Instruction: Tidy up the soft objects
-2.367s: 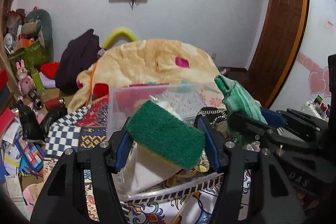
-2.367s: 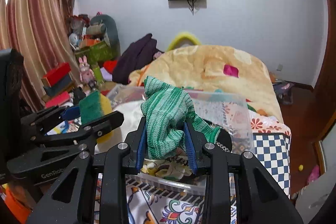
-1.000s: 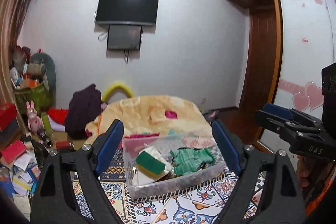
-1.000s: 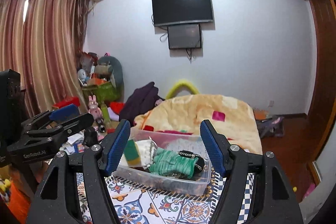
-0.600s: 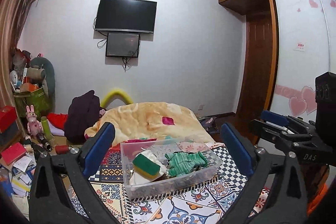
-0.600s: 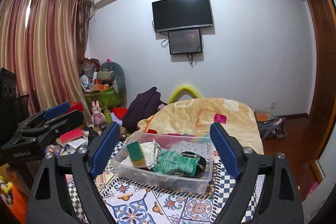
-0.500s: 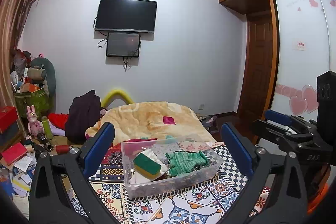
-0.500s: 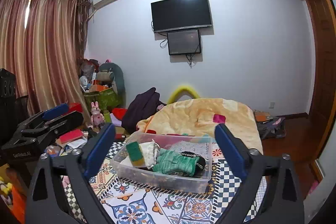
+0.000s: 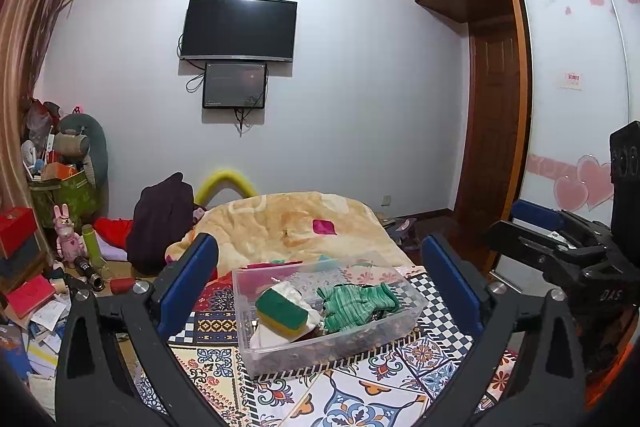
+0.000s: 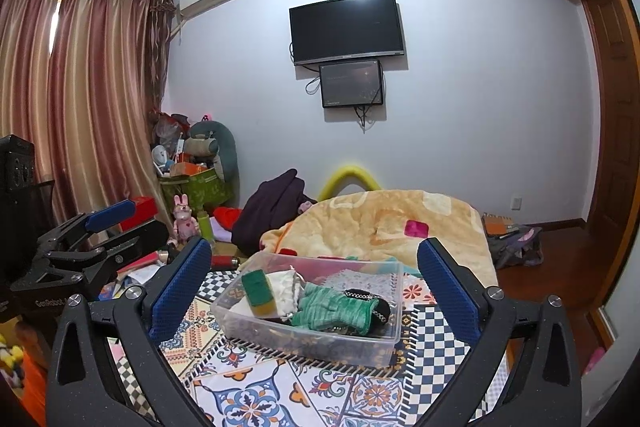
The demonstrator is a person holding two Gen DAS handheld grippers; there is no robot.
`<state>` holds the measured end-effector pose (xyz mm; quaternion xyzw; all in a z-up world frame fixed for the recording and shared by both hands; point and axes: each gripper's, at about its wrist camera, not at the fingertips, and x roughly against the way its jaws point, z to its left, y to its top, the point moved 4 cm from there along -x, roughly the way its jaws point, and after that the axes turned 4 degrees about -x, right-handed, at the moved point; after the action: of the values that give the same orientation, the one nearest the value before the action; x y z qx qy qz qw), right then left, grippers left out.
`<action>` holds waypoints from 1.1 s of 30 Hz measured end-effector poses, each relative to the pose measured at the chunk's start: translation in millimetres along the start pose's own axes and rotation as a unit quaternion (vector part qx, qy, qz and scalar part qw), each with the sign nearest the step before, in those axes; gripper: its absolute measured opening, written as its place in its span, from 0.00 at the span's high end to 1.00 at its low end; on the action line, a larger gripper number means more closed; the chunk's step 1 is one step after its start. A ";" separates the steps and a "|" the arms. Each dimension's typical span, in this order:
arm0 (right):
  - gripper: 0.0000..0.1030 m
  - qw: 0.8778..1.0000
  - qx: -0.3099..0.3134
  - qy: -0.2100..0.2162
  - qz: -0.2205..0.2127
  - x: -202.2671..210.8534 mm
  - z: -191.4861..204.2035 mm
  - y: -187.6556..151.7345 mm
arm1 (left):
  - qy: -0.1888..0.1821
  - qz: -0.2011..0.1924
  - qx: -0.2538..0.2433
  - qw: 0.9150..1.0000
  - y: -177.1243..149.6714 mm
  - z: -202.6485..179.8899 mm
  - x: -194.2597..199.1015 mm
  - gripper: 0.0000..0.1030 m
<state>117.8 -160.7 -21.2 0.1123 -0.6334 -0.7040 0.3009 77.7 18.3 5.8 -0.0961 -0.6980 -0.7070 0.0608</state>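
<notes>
A clear plastic bin (image 9: 406, 323) (image 10: 316, 341) sits on the patterned bedcover. In it lie a green and yellow sponge (image 9: 280, 310) (image 10: 258, 291), a green striped cloth (image 9: 356, 305) (image 10: 336, 311), a white cloth (image 9: 290, 293) and a black item (image 10: 380, 309). My left gripper (image 9: 320, 267) is open and empty, held back from and above the bin. My right gripper (image 10: 314, 263) is also open and empty, back from the bin. Each gripper shows at the side of the other's view.
A peach blanket (image 9: 296, 223) is heaped behind the bin. A dark garment (image 9: 164, 215) and a yellow foam arc (image 9: 224, 183) lie beyond. Toys, boxes and papers (image 9: 36, 291) crowd the left floor. A wooden door (image 9: 492, 131) stands on the right.
Both grippers let go of the sponge and the green cloth into the bin, opened wide and drew back and up. In the last half second almost nothing moved.
</notes>
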 end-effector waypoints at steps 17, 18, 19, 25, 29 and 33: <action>0.00 1.000 0.000 0.001 -0.003 4.3 -2.7 2.2 | 0.000 0.002 -0.007 1.000 0.6 -2.4 1.4 0.00; 0.00 1.000 0.001 0.001 -0.003 5.0 -2.6 2.7 | 0.000 0.002 -0.008 1.000 0.5 -2.3 1.5 0.00; 0.00 1.000 0.001 0.001 -0.003 5.6 -2.4 3.3 | -0.001 0.002 -0.007 1.000 0.5 -2.4 1.5 0.00; 0.00 1.000 0.004 0.002 -0.002 5.4 -0.6 3.9 | -0.006 0.002 -0.002 1.000 1.0 -0.4 2.6 0.00; 0.00 1.000 0.004 0.001 -0.002 5.3 -0.7 4.1 | -0.012 0.004 0.002 1.000 0.9 0.1 2.6 0.00; 0.00 1.000 0.003 0.002 -0.001 4.7 -1.1 3.5 | -0.016 0.002 0.006 1.000 0.9 1.2 3.2 0.00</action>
<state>115.7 -164.4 -17.0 0.1153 -0.6351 -0.7021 0.3006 74.9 19.7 7.4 -0.1084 -0.7031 -0.7009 0.0522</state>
